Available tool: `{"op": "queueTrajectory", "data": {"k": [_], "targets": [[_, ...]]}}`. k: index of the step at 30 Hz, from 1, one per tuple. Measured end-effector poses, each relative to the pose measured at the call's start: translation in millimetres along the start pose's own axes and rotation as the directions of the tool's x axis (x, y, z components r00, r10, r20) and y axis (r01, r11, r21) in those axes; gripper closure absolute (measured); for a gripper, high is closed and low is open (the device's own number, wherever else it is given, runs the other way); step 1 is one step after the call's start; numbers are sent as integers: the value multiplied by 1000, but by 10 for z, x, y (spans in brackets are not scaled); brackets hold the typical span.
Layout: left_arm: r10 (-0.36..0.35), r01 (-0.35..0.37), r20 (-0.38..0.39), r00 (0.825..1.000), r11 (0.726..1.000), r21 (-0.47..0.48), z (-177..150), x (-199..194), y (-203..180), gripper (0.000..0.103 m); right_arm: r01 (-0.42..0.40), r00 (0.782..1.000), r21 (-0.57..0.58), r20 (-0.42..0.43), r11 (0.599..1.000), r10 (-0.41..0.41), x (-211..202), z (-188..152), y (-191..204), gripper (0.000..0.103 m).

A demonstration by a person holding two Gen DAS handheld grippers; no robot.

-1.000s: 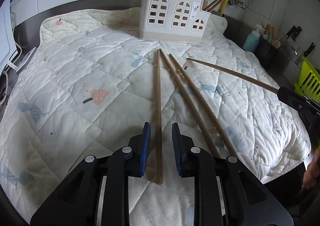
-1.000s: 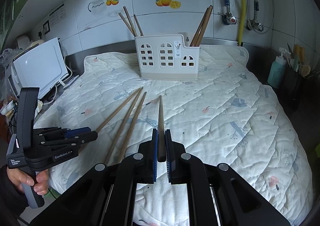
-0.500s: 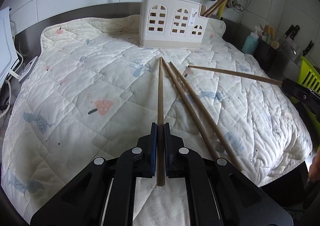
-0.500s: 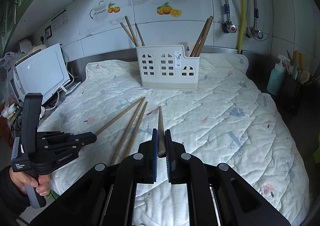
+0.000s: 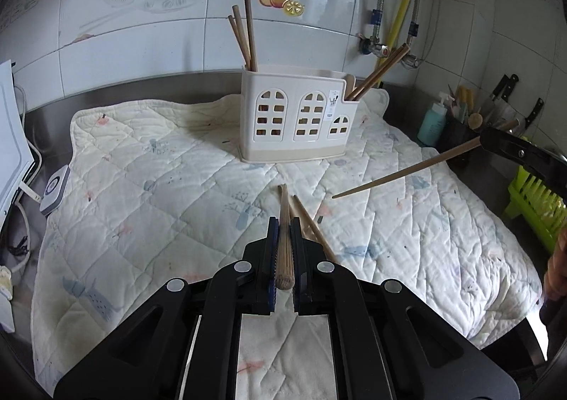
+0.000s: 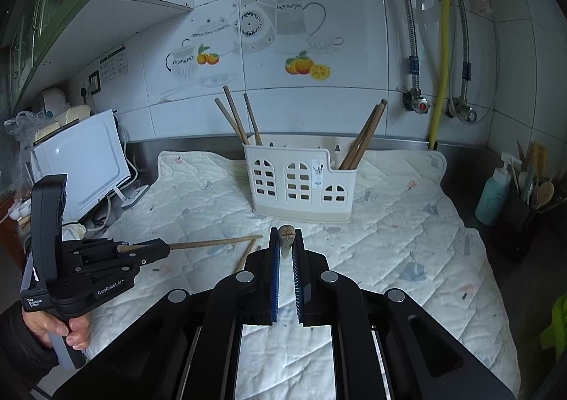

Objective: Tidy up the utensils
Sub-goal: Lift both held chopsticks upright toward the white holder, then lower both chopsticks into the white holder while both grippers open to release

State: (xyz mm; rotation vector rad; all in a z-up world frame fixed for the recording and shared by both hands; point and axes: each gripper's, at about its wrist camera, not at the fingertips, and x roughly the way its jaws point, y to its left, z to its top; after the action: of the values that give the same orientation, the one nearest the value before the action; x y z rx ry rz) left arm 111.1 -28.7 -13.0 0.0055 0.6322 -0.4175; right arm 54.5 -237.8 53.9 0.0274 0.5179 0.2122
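A white utensil holder [image 5: 294,120] with arched cut-outs stands at the back of the quilted mat [image 5: 159,187], with wooden chopsticks upright in both of its ends. My left gripper [image 5: 283,226] is shut on a chopstick [image 5: 284,251], lifted off the mat and pointing toward the holder. Two more chopsticks [image 5: 312,222] lie on the mat just beyond its tips. My right gripper [image 6: 286,244] is shut on another chopstick [image 6: 286,234], seen end-on, also in the air. Each gripper shows in the other view: the right gripper [image 5: 483,139] with its chopstick [image 5: 407,171], the left gripper [image 6: 166,250] with its own [image 6: 212,243].
A white appliance [image 6: 81,166] with cables stands at the mat's left. On the right are a teal bottle [image 6: 496,190], a dark pot of utensils [image 6: 531,208] and a green rack [image 5: 535,201]. Pipes and a yellow hose [image 6: 441,81] run down the tiled wall behind the holder.
The left gripper closed on the chopstick lying between its fingers. Both grippers then rose, lifting their chopsticks off the mat, and the views tilted up toward the holder and wall.
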Motion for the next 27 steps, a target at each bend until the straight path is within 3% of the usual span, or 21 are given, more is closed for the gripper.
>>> {"op": "queueTrajectory", "data": {"k": [9, 15, 22, 27], "targets": [[-32, 30, 48, 998, 999, 24, 476, -110, -6, 98, -17, 999, -57, 45, 998, 19, -66, 700, -182, 96], [-61, 57, 85, 995, 997, 45, 868, -177, -44, 98, 26, 997, -109, 75, 994, -18, -125, 1216, -298, 96], [-72, 64, 138, 988, 996, 62, 1298, -226, -94, 98, 52, 998, -122, 43, 991, -47, 12, 1661, -474, 96], [-63, 51, 228, 972, 997, 62, 1736, -339, -138, 98, 67, 997, -146, -13, 987, -69, 319, 1759, -528, 96]]}}
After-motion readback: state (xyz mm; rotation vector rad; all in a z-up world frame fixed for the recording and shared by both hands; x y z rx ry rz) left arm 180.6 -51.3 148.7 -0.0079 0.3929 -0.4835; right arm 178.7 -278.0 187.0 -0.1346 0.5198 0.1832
